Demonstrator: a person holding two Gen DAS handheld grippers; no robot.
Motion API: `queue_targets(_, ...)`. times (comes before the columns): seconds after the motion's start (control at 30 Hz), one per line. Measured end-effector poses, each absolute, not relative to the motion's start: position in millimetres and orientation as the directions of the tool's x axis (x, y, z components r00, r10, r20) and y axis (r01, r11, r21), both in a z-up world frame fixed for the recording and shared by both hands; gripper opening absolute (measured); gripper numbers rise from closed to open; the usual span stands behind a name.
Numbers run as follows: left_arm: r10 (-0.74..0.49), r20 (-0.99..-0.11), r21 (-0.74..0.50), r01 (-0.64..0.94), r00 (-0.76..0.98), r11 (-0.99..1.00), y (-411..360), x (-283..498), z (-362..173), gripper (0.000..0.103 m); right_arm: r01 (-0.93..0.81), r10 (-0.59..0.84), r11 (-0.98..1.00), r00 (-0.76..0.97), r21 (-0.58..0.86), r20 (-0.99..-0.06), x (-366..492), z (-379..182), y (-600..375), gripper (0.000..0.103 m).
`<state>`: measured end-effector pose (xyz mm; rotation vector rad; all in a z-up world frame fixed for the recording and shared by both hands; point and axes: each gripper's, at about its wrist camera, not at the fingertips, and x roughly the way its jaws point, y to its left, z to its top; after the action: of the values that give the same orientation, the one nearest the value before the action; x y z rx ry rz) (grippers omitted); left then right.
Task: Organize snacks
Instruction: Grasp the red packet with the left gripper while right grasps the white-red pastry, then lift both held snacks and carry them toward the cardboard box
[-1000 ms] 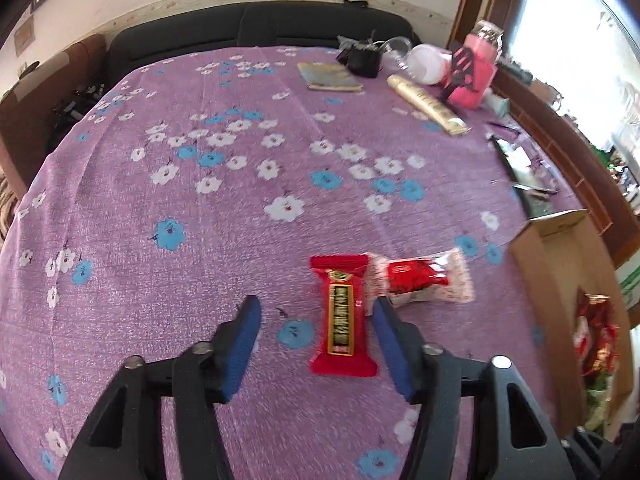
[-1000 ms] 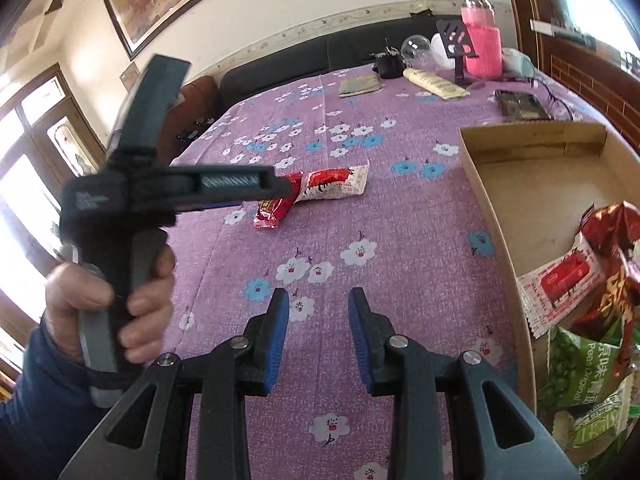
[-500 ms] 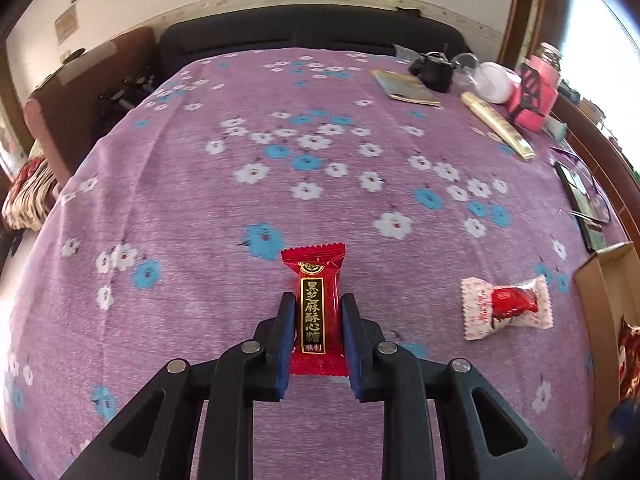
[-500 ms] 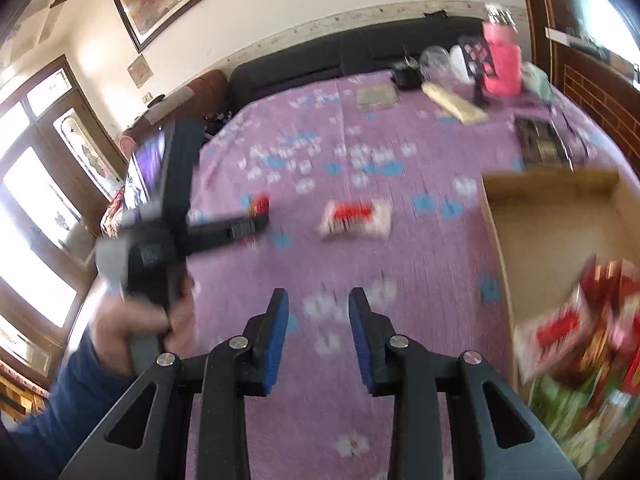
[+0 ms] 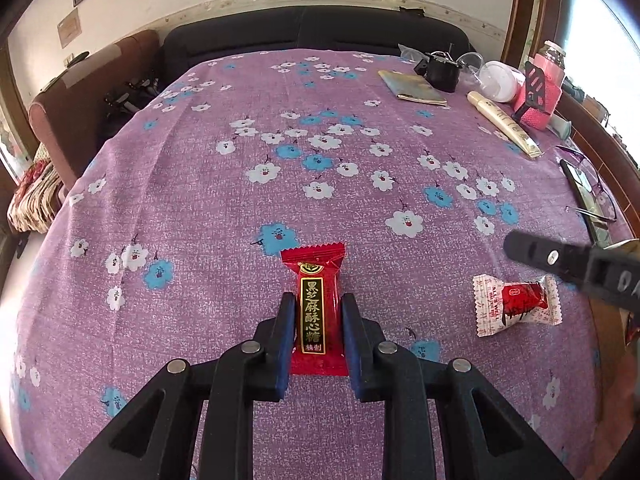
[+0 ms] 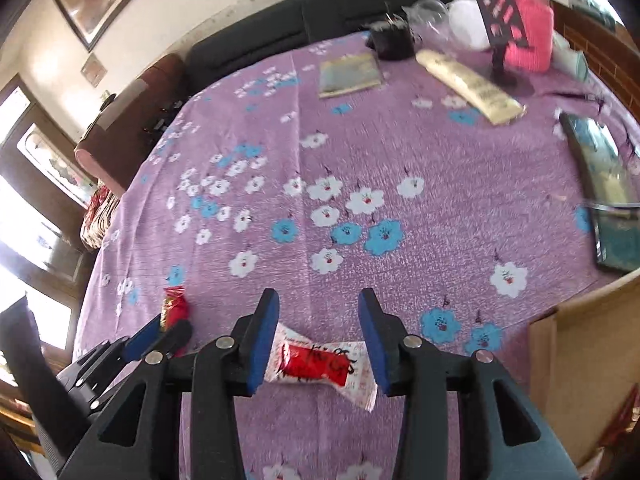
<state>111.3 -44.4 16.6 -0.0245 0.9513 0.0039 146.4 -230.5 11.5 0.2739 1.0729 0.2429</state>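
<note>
Risk, left side: the left hand-held gripper (image 5: 313, 322) is clamped on the lower half of the red sesame candy bar (image 5: 316, 306), pads against its two long edges. The wrapper is slick foil, so in my judgement the bar could slide out or twist on the way to the cardboard box (image 6: 584, 364), which stands at the counter's right edge.

Risk, right side: the right hand-held gripper (image 6: 318, 340) is spread wide, jaws on either side of the white-and-red wrapped candy (image 6: 320, 364), which lies flat on the purple floral tablecloth (image 6: 400, 152). The candy lies at an angle across the gap, one crimped end running past the right pad. Closing now may catch only loose wrapper, or bunch the cloth if the tips come down too low.

The two tools work near each other; a collision is possible when both move toward the box.

Pose: the left tool points across the counter, level, its candy end-on to the camera. The right tool is tilted down over its target.
</note>
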Motion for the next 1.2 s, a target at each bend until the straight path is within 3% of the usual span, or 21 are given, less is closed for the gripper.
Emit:
queue_targets(0.23, -0.002, -0.815, -0.013, -0.015, 0.580, 1.000, -46, 111, 17, 0.023, -0.063, 0.379, 0.919, 0.403, 0.388, -0.833, 116, 4, -223, 0.041)
queue_targets(0.57, 0.022, -0.801, 0.017, -0.014, 0.599, 1.000, -50, 108, 16, 0.023, -0.070, 0.179, 0.983, 0.517, 0.168, -0.837, 104, 3, -194, 0.041)
queue_targets(0.6, 0.025, -0.799, 0.020, -0.014, 0.601, 1.000, -50, 108, 16, 0.023, -0.071, 0.165, 0.986, 0.527, 0.150, -0.834, 103, 3, -193, 0.038)
queue_targets(0.63, 0.026, -0.798, 0.023, -0.013, 0.602, 1.000, -50, 108, 16, 0.023, -0.066, 0.146, 0.989, 0.542, 0.131, -0.827, 101, 3, -193, 0.024)
queue_targets(0.67, 0.026, -0.797, 0.024, -0.012, 0.603, 1.000, -50, 108, 16, 0.023, -0.066, 0.142, 0.990, 0.557, 0.126, -0.819, 99, 1, -195, 0.021)
queue_targets(0.87, -0.026, -0.800, -0.025, 0.011, 0.600, 1.000, -51, 109, 17, 0.022, -0.068, 0.229, 0.969, 0.611, 0.238, -0.758, 91, 1, -208, 0.018)
queue_targets(1.2, -0.125, -0.747, -0.106, 0.070, 0.653, 0.992, -57, 98, 34, 0.020, -0.036, 0.228, 0.959, 0.682, 0.280, -0.695, 81, 18, -217, 0.018)
